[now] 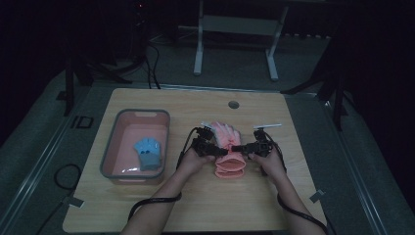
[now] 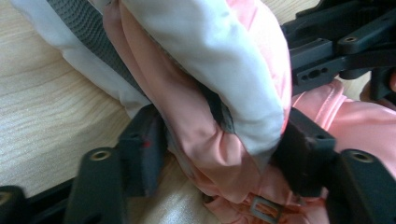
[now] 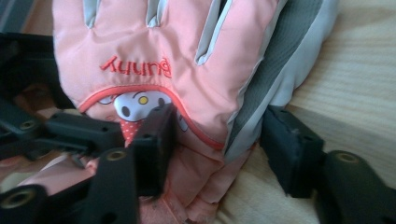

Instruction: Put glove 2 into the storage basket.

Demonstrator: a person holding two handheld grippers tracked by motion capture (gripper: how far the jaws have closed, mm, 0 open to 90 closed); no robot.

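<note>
Pink glove (image 1: 228, 148) on table (image 1: 147, 205), left tool (image 2: 219, 140) and right tool (image 3: 215, 140) each clamping its edge, blue glove (image 1: 148, 152) in pink bin (image 1: 111, 147)

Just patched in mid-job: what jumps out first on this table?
The pink glove at mid-table, printed "Bunny" with a cartoon face, draws the eye; the left gripper and right gripper pinch it from either side. To its left stands a pink bin with a blue glove lying inside.
</note>
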